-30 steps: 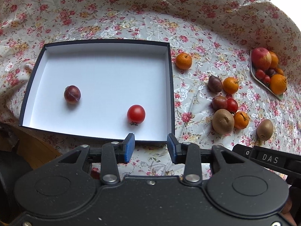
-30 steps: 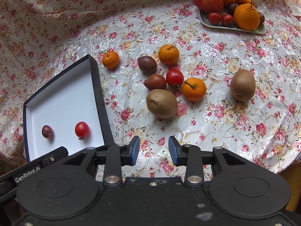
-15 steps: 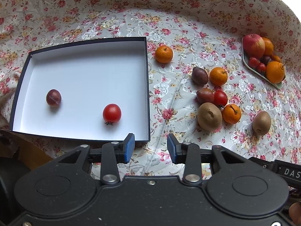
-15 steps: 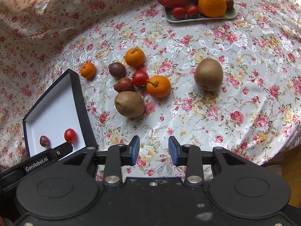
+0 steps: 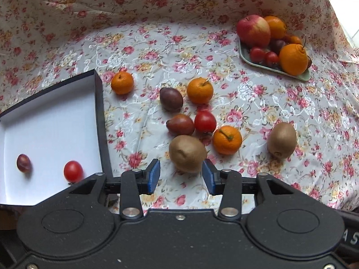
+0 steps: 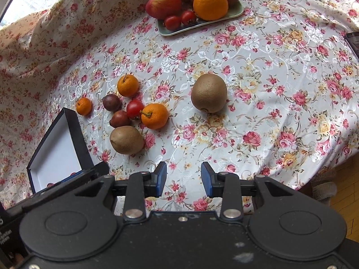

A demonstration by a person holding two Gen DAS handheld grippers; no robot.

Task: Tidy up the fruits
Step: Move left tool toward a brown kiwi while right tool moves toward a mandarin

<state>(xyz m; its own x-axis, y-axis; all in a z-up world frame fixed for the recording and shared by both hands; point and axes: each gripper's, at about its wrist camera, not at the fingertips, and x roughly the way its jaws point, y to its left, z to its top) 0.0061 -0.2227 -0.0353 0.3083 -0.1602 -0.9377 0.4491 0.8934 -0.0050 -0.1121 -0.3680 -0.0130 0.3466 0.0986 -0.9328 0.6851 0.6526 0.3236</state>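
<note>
The left gripper (image 5: 181, 176) has jaws that have just been spreading, and they stand apart with nothing pinched; the near kiwi (image 5: 187, 153) shows in the gap between their blue pads (image 5: 154, 174), lying on the cloth beyond them, and whether the pads touch it cannot be told. The right gripper (image 6: 184, 176) has its jaws parted by a modest gap, empty, over bare flowered cloth.

In the left wrist view, at twelve o'clock from the near kiwi lie a reddish-brown fruit (image 5: 180, 124) and a red tomato (image 5: 205, 122), the two touching. At two o'clock sits a stemmed mandarin (image 5: 227, 139), just beside the tomato. Further up are a dark purple fruit (image 5: 171, 98) and a second mandarin (image 5: 200, 90), with a third mandarin (image 5: 122, 83) at eleven o'clock near the box corner. A second kiwi (image 5: 281, 139) lies well apart at three o'clock.

The black box (image 5: 102, 121) with a white floor sits at nine o'clock, holding a small plum (image 5: 23, 162) and a box tomato (image 5: 73, 171), apart from each other.

At one o'clock, far off, a pale green tray (image 5: 301, 76) carries an apple (image 5: 253, 30), oranges, small tomatoes and dark fruit. The floral tablecloth (image 5: 179, 44) covers the desk and rises behind it.
</note>
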